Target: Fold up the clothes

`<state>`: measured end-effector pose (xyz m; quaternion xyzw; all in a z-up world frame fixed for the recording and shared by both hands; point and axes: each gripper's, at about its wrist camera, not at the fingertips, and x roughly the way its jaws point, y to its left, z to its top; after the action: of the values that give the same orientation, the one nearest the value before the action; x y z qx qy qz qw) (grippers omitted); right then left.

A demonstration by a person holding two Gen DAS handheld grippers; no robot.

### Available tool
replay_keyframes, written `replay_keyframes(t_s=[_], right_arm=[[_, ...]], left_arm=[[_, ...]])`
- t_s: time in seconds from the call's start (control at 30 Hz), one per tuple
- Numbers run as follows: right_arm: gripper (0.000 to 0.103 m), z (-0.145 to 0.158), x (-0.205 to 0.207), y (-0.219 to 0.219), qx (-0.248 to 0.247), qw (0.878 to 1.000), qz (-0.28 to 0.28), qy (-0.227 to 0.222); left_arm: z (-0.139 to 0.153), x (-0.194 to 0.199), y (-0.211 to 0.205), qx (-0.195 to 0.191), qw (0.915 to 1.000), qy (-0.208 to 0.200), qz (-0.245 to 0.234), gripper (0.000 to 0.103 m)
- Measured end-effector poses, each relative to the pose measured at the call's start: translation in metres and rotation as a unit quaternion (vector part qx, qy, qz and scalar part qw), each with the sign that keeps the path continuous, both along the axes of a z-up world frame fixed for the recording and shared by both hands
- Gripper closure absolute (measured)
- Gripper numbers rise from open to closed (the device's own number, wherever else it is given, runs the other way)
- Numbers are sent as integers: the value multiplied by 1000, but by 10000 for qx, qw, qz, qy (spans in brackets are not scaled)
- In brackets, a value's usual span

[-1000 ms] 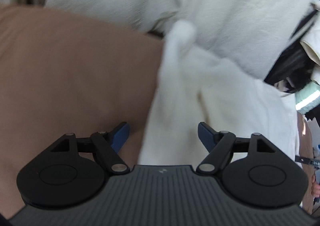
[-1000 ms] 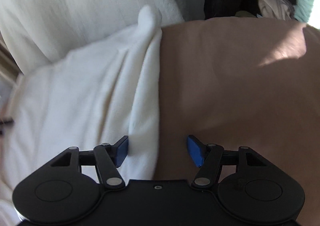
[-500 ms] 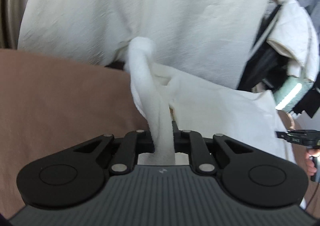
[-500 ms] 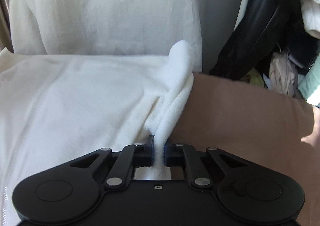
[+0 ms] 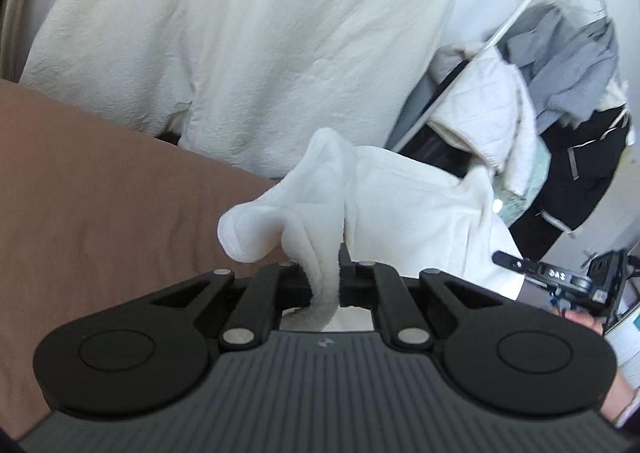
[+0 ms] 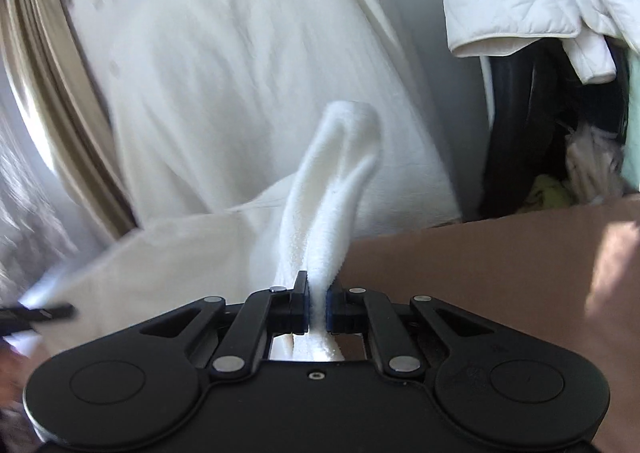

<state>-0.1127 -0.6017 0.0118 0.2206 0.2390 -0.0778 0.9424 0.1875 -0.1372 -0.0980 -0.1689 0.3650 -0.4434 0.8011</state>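
Left wrist view: my left gripper (image 5: 325,285) pinches one corner of the white fleece garment (image 5: 400,205); my right gripper (image 6: 317,311) pinches the other, cloth stretched between us over the brown bed (image 5: 100,193)

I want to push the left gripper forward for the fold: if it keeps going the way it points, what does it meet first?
Probably the big white bedding piled behind the brown surface. The left gripper has its jaws shut on the white fleece garment, whose bunched fold stands directly ahead and would travel with it. Depth is unclear.

home bedroom, brown bed sheet (image 5: 100,193), clothes rack (image 5: 568,65) of hanging garments
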Motion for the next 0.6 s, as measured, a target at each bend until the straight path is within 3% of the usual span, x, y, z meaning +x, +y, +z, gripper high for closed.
replay_keyframes(t_s=[0.13, 0.2, 0.27, 0.3, 0.33, 0.4, 0.47, 0.53, 0.6], right_arm=[[94, 7, -91, 32, 149, 9978, 147, -632], [94, -7, -144, 46, 42, 9972, 143, -739], [93, -34, -185, 60, 98, 9987, -110, -480], [91, -51, -199, 60, 258, 9986, -450, -121], [84, -67, -213, 61, 418, 9957, -788, 238], [82, -96, -242, 65, 815, 9821, -1486, 827], [83, -109, -260, 71, 971, 9733, -1761, 1104], [82, -104, -266, 71, 880, 9726, -1720, 1296], [76, -87, -273, 70, 887, 9741, -1772, 1093]], left_arm=[[8, -61, 61, -313, 9995, -50, 12, 96], [-1, -90, 90, -106, 9999, 109, 35, 96], [-22, -111, 108, 429, 9980, 441, 121, 96], [-35, -118, 115, 719, 9952, 654, 149, 95], [-46, -122, 117, 977, 9908, 935, 88, 95], [-56, -131, 120, 1329, 9834, 1236, -45, 93], [-46, -142, 119, 1464, 9834, 1048, -207, 87], [-32, -156, 120, 1624, 9839, 728, -169, 85], [-21, -169, 122, 1799, 9828, 406, -76, 84]])
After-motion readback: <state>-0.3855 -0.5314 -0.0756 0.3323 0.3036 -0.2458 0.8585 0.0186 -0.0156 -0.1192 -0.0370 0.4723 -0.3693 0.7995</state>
